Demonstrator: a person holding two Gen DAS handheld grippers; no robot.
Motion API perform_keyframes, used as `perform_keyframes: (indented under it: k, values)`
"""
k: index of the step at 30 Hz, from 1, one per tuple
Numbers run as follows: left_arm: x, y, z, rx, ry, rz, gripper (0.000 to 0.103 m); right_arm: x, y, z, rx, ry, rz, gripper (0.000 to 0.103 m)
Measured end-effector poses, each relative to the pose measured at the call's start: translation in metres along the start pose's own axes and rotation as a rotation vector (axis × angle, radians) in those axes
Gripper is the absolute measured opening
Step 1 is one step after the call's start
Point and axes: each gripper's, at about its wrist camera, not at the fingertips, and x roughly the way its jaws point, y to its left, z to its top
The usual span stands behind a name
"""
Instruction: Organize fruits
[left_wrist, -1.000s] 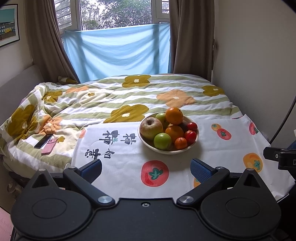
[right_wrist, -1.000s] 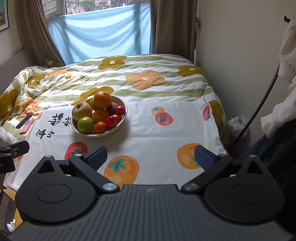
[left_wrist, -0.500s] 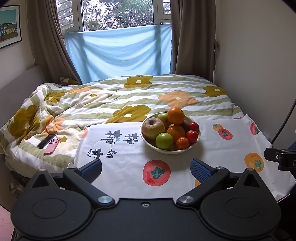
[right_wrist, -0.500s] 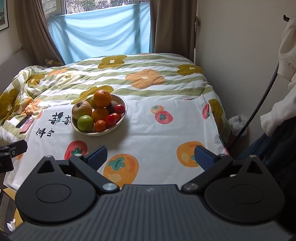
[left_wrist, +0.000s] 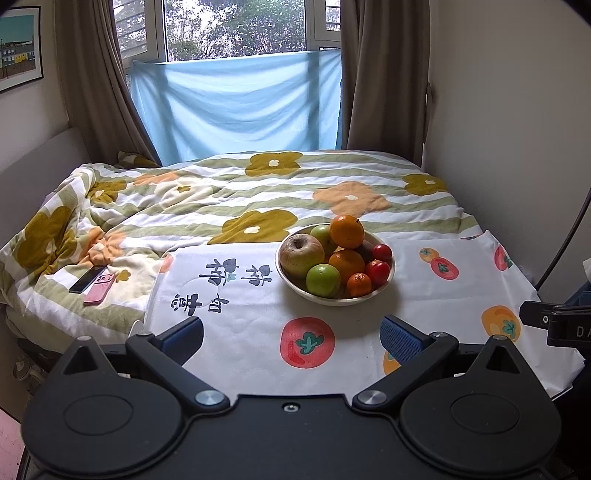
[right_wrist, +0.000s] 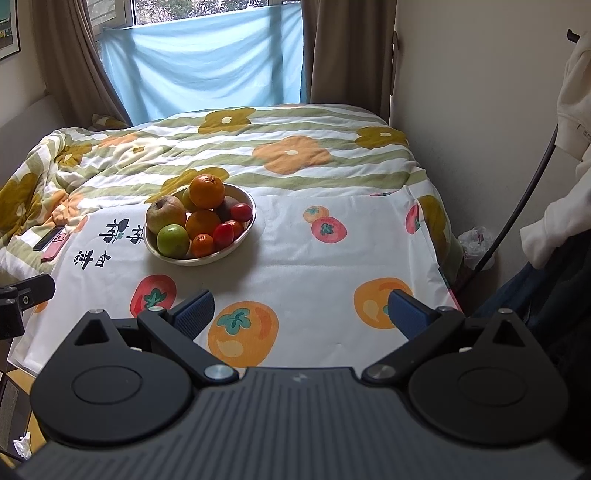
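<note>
A pale bowl full of fruit sits on a white cloth printed with persimmons. It holds a large reddish apple, a green apple, oranges, a small tangerine and red tomatoes. My left gripper hangs open short of the bowl, nothing between its fingers. My right gripper is open too, nearer than the bowl and to its right.
The cloth lies on a bed with a flowered, striped quilt. Two phones, one black and one pink, rest on the quilt at the left. A wall bounds the bed on the right. A person's pale sleeve shows at far right.
Both cameras have tilted up slightly, so more window shows in the left wrist view. The bowl and fruit stay put, and both grippers stay open.
</note>
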Motion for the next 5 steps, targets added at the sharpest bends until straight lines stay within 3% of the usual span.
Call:
perform_keyframes:
  k: [5]
  values:
    - [-0.0033,0.0013,-0.0022,0.0,-0.011,-0.001,0.103,-0.0001,0.0002,-0.0005,0.001,0.0,0.001,0.103]
